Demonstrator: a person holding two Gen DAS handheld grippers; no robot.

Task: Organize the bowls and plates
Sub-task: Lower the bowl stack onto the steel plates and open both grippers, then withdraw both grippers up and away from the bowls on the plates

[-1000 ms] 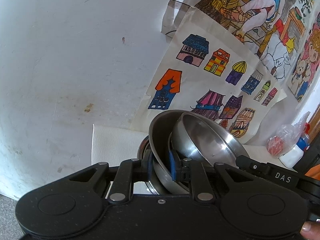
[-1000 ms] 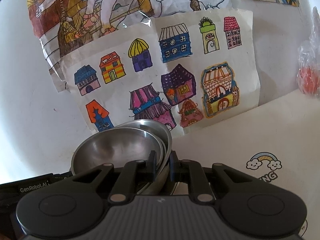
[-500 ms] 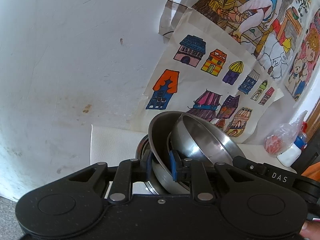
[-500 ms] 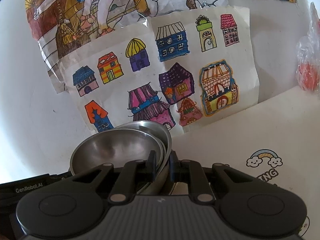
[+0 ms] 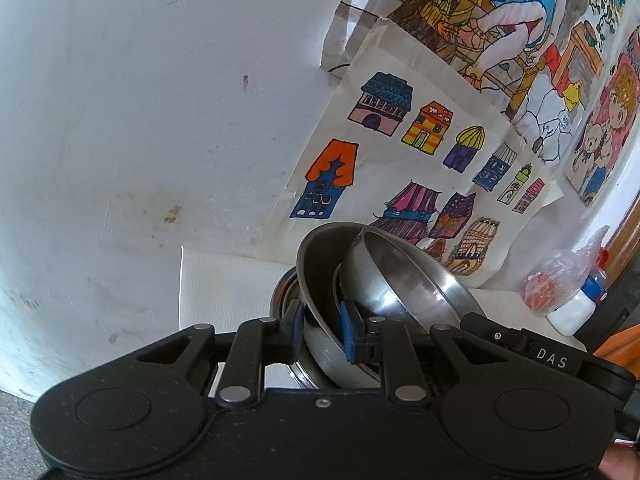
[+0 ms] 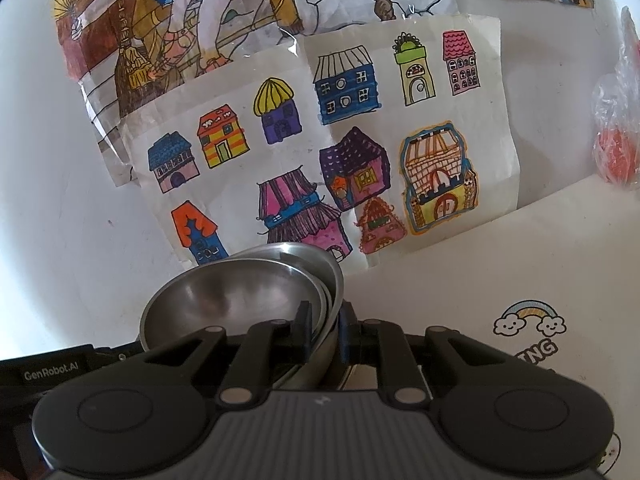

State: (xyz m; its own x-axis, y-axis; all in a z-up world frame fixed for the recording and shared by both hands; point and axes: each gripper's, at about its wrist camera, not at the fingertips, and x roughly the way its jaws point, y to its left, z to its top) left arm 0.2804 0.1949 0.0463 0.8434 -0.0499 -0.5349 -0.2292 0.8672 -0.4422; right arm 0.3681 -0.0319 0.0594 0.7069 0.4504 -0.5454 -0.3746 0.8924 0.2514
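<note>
Since the earlier frames almost nothing has moved: both of my grippers hold their places and the nested bowls keep the same tilt, the drawings behind shifting only slightly in view. In the left wrist view, my left gripper is clamped on the rim wall of the outer steel bowl, one blue pad outside the wall and the other inside. The inner steel bowl sits nested in it, tipped so that its mouth faces up and to the right; the outer bowl's mouth faces the same way, its rim standing steeply on edge. Below the pair shows the rim of another round steel piece; I cannot tell what it is. In the right wrist view, my right gripper pinches the stacked rims on the opposite side, where the inner bowl opens upward toward the camera and the outer rim arcs behind it. The stack is held above a white table, close to the white wall. Behind it hangs a sheet of coloured house drawings, beneath a larger coloured picture. To the right stand a plastic bag with red contents and a white bottle. A rainbow-and-clouds print marks the table.
</note>
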